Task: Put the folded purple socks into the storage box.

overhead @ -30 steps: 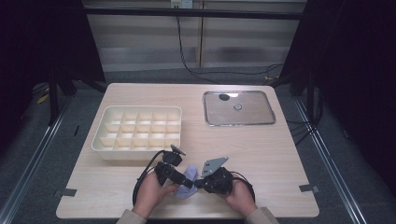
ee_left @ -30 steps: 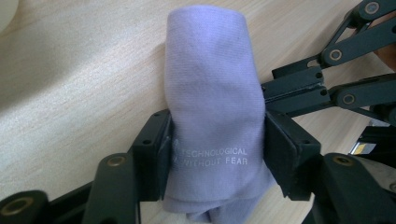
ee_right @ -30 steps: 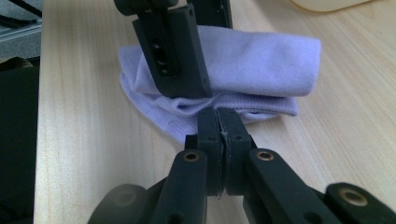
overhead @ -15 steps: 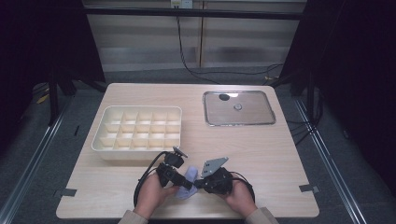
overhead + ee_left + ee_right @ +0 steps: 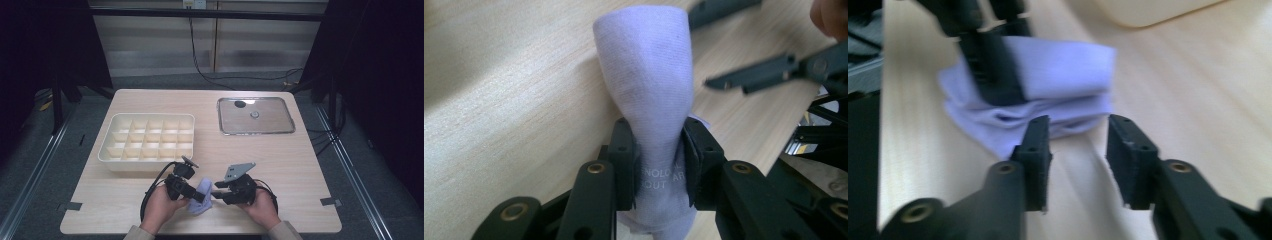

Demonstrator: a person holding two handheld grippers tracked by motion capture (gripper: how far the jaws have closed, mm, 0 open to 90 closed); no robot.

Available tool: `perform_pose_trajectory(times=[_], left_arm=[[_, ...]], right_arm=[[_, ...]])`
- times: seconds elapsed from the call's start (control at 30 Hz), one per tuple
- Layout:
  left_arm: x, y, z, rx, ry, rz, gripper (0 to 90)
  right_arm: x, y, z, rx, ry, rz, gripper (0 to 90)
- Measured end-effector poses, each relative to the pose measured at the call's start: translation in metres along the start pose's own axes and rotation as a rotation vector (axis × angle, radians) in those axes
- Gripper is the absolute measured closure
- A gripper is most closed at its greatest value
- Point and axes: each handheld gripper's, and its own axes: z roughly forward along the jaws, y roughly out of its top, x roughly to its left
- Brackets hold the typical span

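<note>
Pale lilac knit cloth [image 5: 644,95], folded into a thick soft bundle with small white lettering printed on it, is what you are working. It lies on the desk [image 5: 300,160] just in front of the compartment tray [image 5: 147,137], toward your edge. Your left tool [image 5: 659,165] pinches it: its jaws have just been closing, and the pads press the fabric in from both sides so that it bulges above them. Your right tool [image 5: 1075,145] has just been opening; its jaws stand spread with nothing between them, just short of the bundle's lower folded edge.

Expect the cloth to be very light, limp and compressible, not fragile, and grippy enough against the ribbed pads. It will likely sag or unfold wherever it is unsupported, so take hold across all the layers near the fold, not on a single loose edge.

The tray is cream plastic, stiff, with a square grid of cells. Farther behind it to the right lies a shiny metal sheet pan [image 5: 255,116]. The desk is pale, smooth wood laminate.
</note>
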Motion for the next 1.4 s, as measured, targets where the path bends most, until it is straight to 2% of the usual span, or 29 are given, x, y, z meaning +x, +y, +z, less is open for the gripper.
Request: perform_pose_trajectory(times=[0.1,0.27,0.37,0.43,0.73,0.83,0.9,1.07,1.4], left_arm=[[0.0,0.001,-0.007,-0.009,-0.003,0.002,70.3],[0.002,0.003,-0.019,-0.021,0.003,-0.003,70.4],[0.004,0.005,-0.029,-0.007,0.017,0.004,70.4],[0.006,0.006,-0.033,-0.014,0.024,0.001,70.3],[0.011,0.009,-0.049,-0.024,0.053,-0.005,70.1],[0.013,0.011,-0.054,-0.035,0.056,-0.014,70.0],[0.013,0.012,-0.057,-0.029,0.058,-0.015,70.0],[0.015,0.013,-0.062,-0.027,0.062,-0.013,69.8],[0.018,0.02,-0.078,-0.026,0.075,-0.028,69.6]], right_arm=[[-0.007,-0.002,-0.004,-0.018,-0.027,0.026,49.2],[-0.015,-0.006,-0.002,0.01,-0.074,0.044,36.2],[-0.019,-0.01,0.0,0.019,-0.099,0.047,31.5],[-0.022,-0.013,0.001,0.024,-0.113,0.058,27.4],[-0.027,-0.019,0.006,0.048,-0.141,0.071,18.5],[-0.027,-0.021,0.007,0.036,-0.141,0.067,17.7],[-0.028,-0.022,0.006,0.032,-0.153,0.076,15.6],[-0.029,-0.024,0.006,0.022,-0.146,0.088,14.5],[-0.029,-0.028,0.006,-0.012,-0.152,0.079,14.1]])
